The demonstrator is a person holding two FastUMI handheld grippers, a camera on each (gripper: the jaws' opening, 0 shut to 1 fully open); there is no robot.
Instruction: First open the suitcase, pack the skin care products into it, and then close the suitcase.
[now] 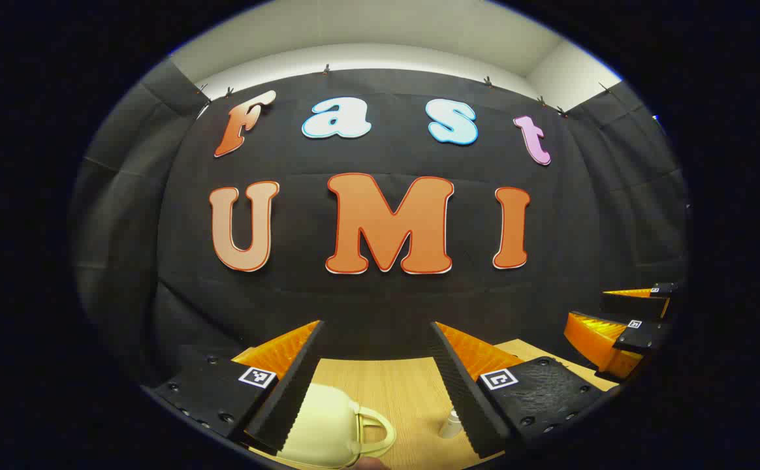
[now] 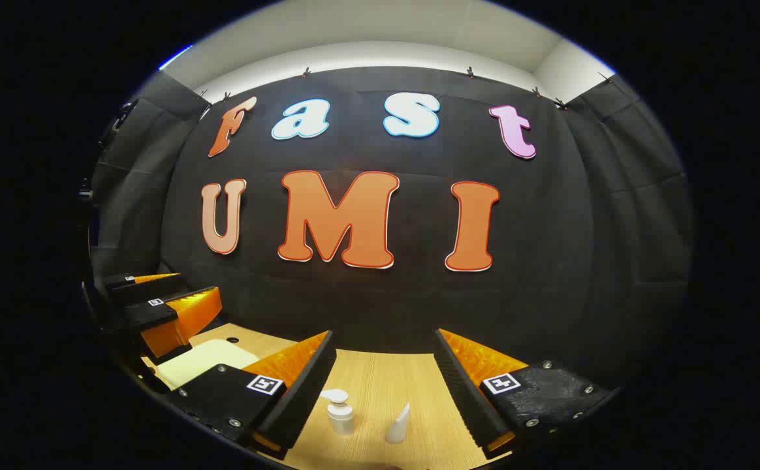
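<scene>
A pale yellow suitcase (image 1: 328, 427) with a looped handle lies shut on the wooden table (image 1: 406, 391), low in the left gripper view, partly behind my left gripper's left finger. My left gripper (image 1: 375, 339) hangs open above the table with nothing between its fingers. A small white bottle (image 1: 450, 424) peeks out beside its right finger. In the right gripper view a white pump bottle (image 2: 339, 411) and a white tube (image 2: 398, 424) stand on the table (image 2: 380, 378) between the open fingers of my right gripper (image 2: 383, 346), well below them. The suitcase (image 2: 204, 362) lies at left.
The other gripper (image 1: 628, 326) shows at the right edge of the left gripper view, and the left one (image 2: 158, 310) at the left edge of the right gripper view. The black cloth wall closes the table's far side.
</scene>
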